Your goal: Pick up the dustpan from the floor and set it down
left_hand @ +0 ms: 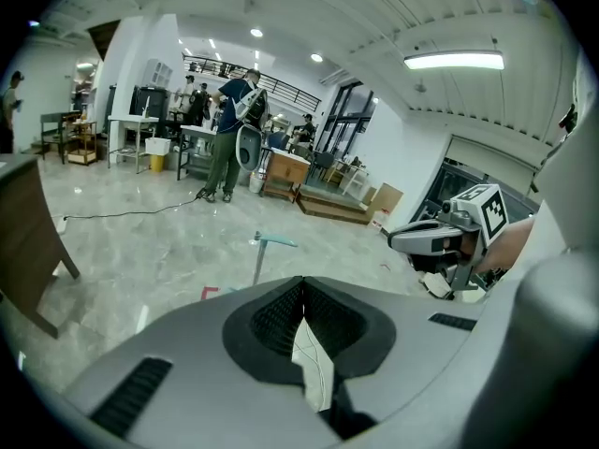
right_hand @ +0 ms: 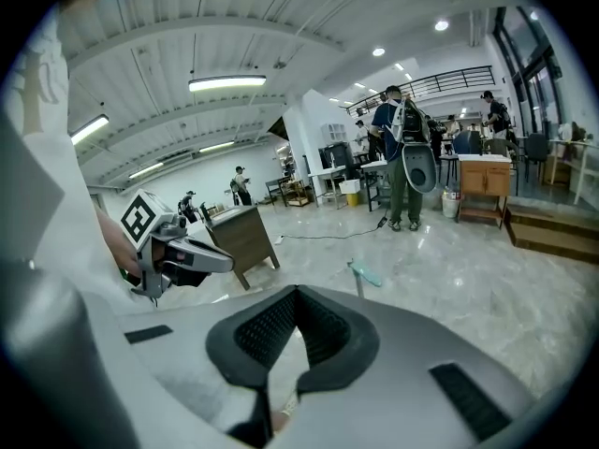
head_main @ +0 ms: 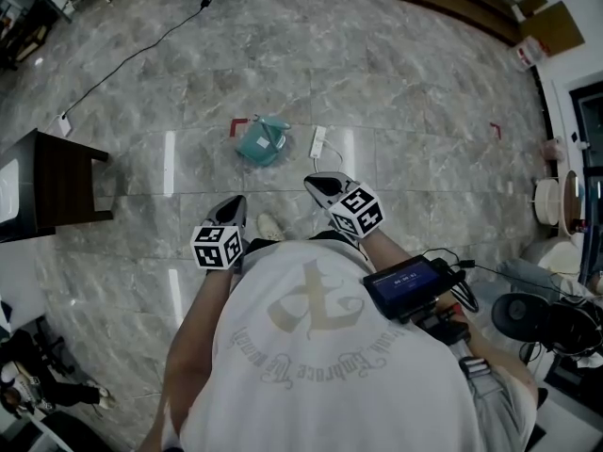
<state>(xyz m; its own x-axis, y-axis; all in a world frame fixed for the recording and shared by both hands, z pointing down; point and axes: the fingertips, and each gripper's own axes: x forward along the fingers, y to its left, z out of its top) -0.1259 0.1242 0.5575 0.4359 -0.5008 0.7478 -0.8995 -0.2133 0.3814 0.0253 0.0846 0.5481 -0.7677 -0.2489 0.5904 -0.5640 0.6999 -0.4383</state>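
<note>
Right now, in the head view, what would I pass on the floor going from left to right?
table → dustpan → power strip → red mark far to the right. The other red mark by the dustpan overlaps it, so it is left out.

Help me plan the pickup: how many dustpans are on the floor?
1: the teal dustpan sits on the marble floor ahead of the person, beside red tape. Others may lie out of view.
</note>
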